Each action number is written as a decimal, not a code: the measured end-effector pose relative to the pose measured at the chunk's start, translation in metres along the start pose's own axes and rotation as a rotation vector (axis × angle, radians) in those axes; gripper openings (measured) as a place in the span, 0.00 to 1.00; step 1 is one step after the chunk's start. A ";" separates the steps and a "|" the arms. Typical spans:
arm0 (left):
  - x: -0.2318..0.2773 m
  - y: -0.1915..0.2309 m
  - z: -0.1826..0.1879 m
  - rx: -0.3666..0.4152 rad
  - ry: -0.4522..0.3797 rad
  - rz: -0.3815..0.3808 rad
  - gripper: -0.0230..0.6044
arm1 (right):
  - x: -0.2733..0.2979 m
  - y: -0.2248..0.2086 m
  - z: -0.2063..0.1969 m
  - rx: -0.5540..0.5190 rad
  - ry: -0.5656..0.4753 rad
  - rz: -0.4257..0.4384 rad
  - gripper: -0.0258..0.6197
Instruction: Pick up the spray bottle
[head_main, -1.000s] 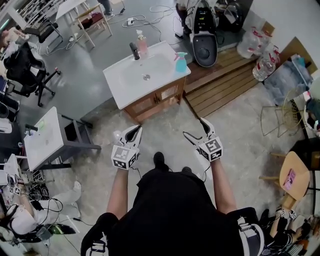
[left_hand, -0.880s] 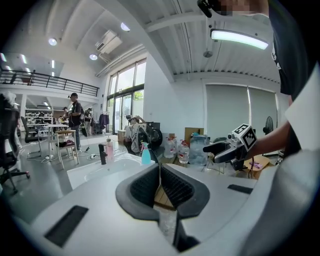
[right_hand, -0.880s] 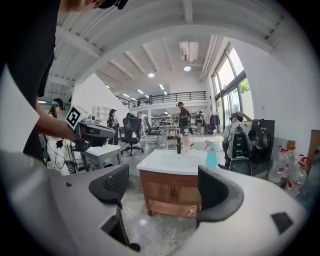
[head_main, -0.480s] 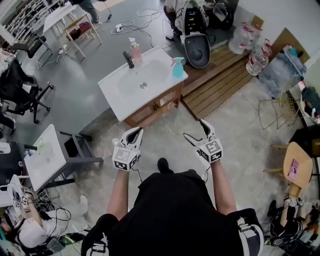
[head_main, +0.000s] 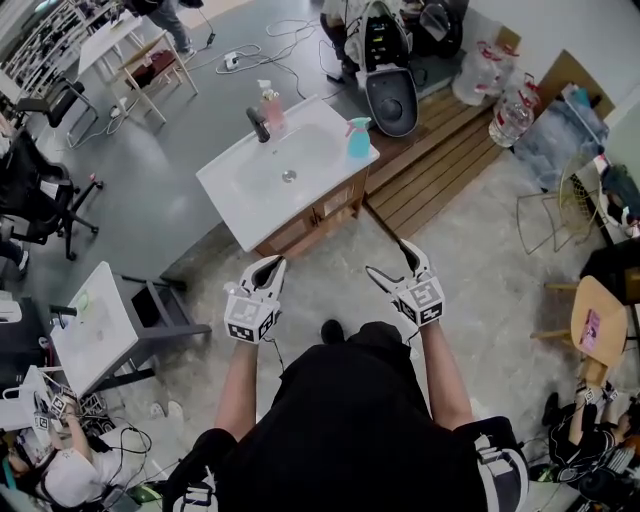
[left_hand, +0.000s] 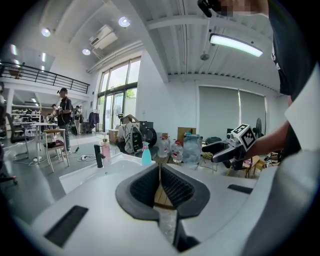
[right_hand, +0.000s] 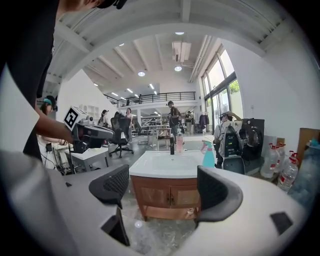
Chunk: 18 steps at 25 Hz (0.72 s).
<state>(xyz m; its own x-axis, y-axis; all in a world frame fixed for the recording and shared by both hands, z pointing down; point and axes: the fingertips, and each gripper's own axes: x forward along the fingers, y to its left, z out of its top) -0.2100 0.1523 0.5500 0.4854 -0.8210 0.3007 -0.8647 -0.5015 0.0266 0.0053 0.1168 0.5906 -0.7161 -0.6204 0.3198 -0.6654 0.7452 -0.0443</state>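
The teal spray bottle (head_main: 358, 138) stands upright at the right rear corner of a white sink top (head_main: 240, 205) on a wooden vanity. It also shows in the left gripper view, spray bottle (left_hand: 146, 154), and in the right gripper view, spray bottle (right_hand: 208, 154). Both grippers hang in the air well short of the vanity. My left gripper (head_main: 268, 268) is shut and holds nothing. My right gripper (head_main: 390, 262) is open and holds nothing, and the vanity shows between its jaws.
A black faucet (head_main: 258, 125) and a pink soap bottle (head_main: 270, 103) stand at the back of the sink. Behind are a black-and-white machine (head_main: 390, 75), water jugs (head_main: 505, 95) and a wooden platform (head_main: 450, 165). A white side table (head_main: 95, 325) is at left, chairs (head_main: 590, 340) at right.
Both grippers keep their pose, left shut and right open. The head view has shifted a little and the vanity sits slightly lower in the picture, nearer the grippers.
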 end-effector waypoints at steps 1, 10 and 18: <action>0.001 0.003 0.000 -0.001 0.000 -0.001 0.08 | 0.002 0.000 -0.001 0.001 0.004 -0.002 0.72; 0.022 0.014 0.000 -0.007 0.016 -0.010 0.08 | 0.019 -0.016 0.001 -0.002 0.020 0.006 0.72; 0.065 0.035 0.019 -0.007 0.031 0.038 0.08 | 0.056 -0.067 0.013 0.000 0.023 0.044 0.72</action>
<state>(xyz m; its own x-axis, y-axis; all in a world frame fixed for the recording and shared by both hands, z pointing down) -0.2065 0.0761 0.5525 0.4476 -0.8306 0.3314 -0.8835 -0.4679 0.0206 0.0070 0.0293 0.5989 -0.7397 -0.5813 0.3389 -0.6333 0.7717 -0.0584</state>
